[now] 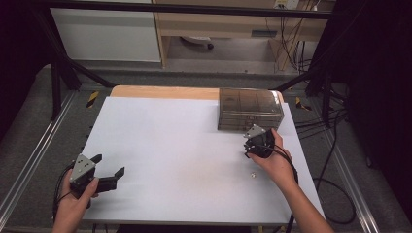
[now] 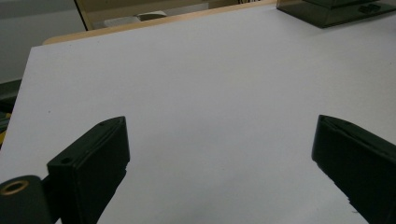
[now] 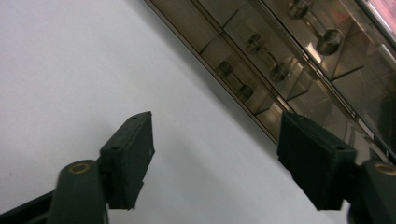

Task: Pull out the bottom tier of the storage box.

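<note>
A smoky translucent drawer box [image 1: 250, 109] stands at the table's back right. In the right gripper view its front [image 3: 299, 60] runs slantwise, with small round drawer knobs [image 3: 279, 71] behind the tinted wall. My right gripper [image 1: 251, 140] sits just in front of the box and points at it. It is open [image 3: 215, 140], with nothing between the jaws. My left gripper [image 1: 109, 164] rests at the front left of the table, wide open [image 2: 219, 135] over bare white surface. The box's corner [image 2: 336, 10] lies far off at the upper right of the left gripper view.
The white tabletop [image 1: 184, 145] has a wooden strip [image 1: 165, 92] along its far edge. A tiny pale object [image 1: 252, 175] lies by the right hand. Black cables [image 1: 335, 160] trail off the right side. Metal rails [image 1: 29, 160] flank the table.
</note>
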The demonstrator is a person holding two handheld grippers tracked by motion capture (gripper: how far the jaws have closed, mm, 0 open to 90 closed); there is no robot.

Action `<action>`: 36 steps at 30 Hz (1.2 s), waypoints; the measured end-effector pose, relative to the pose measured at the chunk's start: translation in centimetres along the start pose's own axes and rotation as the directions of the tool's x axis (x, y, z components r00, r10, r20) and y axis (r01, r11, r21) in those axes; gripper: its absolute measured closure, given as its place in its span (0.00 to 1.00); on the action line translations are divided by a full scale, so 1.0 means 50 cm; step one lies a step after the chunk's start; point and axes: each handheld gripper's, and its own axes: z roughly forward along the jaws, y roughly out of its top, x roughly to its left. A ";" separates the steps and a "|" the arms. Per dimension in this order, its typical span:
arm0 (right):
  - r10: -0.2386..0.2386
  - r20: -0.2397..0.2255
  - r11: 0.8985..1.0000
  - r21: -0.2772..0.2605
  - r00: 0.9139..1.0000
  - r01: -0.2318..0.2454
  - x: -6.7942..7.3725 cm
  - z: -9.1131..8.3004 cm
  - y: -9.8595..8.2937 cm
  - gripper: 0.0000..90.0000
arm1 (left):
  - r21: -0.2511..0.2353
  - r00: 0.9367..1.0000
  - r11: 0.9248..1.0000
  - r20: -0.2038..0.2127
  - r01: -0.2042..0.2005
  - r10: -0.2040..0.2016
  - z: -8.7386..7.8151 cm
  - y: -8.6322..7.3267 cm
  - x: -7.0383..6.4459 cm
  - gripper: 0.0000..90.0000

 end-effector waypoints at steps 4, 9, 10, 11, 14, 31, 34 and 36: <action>-0.022 0.004 1.000 0.002 1.000 0.022 0.006 0.005 0.002 0.38 | 0.003 1.000 1.000 -0.001 0.000 0.000 0.000 0.000 0.000 0.05; -0.097 0.018 0.995 0.007 0.995 0.097 0.019 0.018 0.005 0.48 | 0.002 1.000 1.000 -0.004 0.002 -0.002 0.001 0.000 0.001 0.05; -0.097 0.018 0.995 0.007 0.995 0.097 0.019 0.018 0.005 0.48 | 0.003 1.000 1.000 -0.004 0.002 -0.002 0.001 0.000 0.001 0.05; -0.127 0.019 0.992 0.008 0.992 0.127 0.023 0.023 0.006 0.51 | 0.003 1.000 1.000 -0.005 0.001 -0.001 0.000 -0.001 0.002 0.05; -0.158 0.026 0.987 0.008 0.987 0.158 0.029 0.028 0.010 0.55 | 0.005 1.000 1.000 -0.007 0.002 -0.002 0.000 -0.001 0.002 0.05; -0.275 0.109 0.961 -0.001 0.955 0.277 0.034 0.042 0.018 0.67 | 0.007 1.000 1.000 -0.006 -0.008 0.008 0.001 -0.001 0.002 0.05; -0.295 0.119 0.955 0.002 0.948 0.296 0.035 0.045 0.016 0.69 | 0.010 1.000 1.000 -0.006 -0.010 0.010 0.002 -0.001 0.001 0.05; -0.299 0.126 0.953 -0.002 0.946 0.302 0.036 0.048 0.016 0.71 | 0.010 1.000 1.000 -0.006 -0.011 0.011 0.002 -0.001 0.001 0.05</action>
